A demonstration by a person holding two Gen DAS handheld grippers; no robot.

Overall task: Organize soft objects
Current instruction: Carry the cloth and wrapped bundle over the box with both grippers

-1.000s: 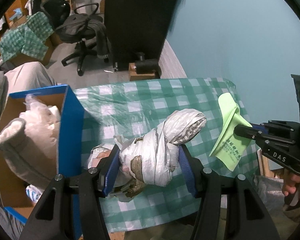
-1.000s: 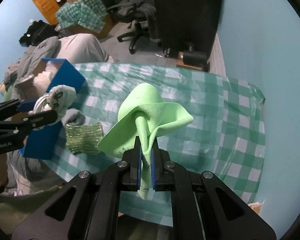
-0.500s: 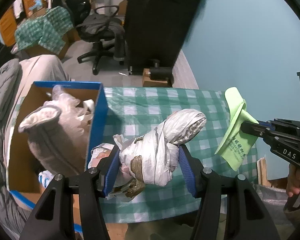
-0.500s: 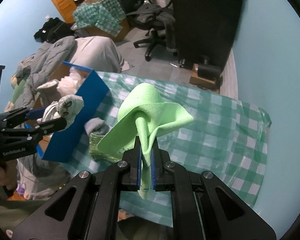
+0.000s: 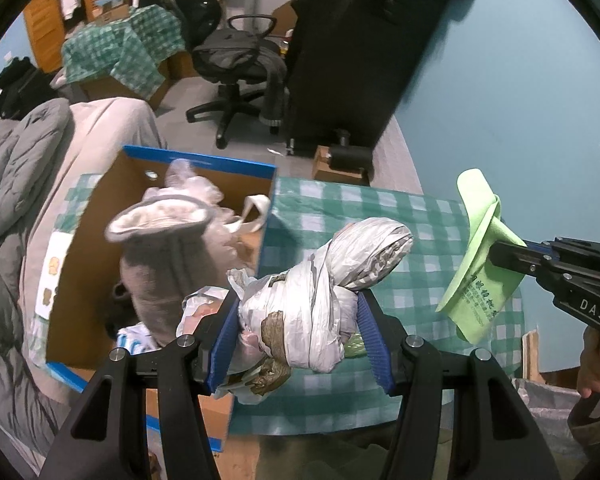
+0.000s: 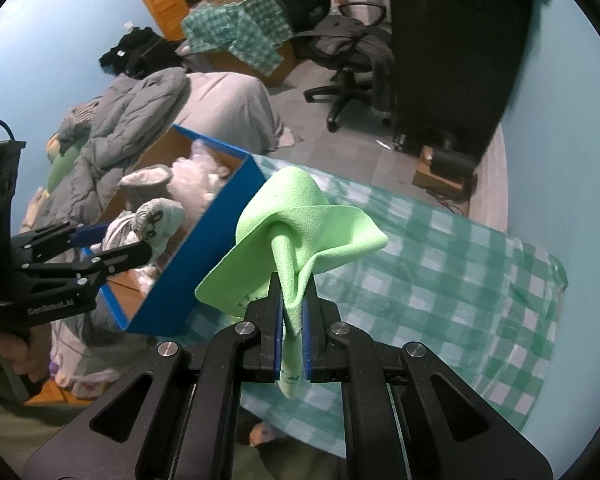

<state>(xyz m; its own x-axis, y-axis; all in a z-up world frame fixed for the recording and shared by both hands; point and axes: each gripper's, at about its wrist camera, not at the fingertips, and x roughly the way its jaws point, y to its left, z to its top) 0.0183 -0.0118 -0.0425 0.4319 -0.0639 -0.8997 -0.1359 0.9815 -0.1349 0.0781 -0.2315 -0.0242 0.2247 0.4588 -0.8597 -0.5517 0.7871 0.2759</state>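
Aloft, bag bundle (image 5: pixel 324 292) and green cloth (image 6: pixel 300 232).

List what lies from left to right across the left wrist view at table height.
Grey padded jacket → blue cardboard box → knotted grey plastic bag in the left tool → green cloth → right tool.

1. Dim, cool indoor light in both views; the source is out of sight.
2. Strong fisheye bending, with black vignette corners.
3. Motion blur softens the grey plush sack (image 5: pixel 168 256) and checkered tablecloth (image 6: pixel 460 272).
4. The green cloth (image 6: pixel 300 236) stays sharp, with soft shadows in its folds.
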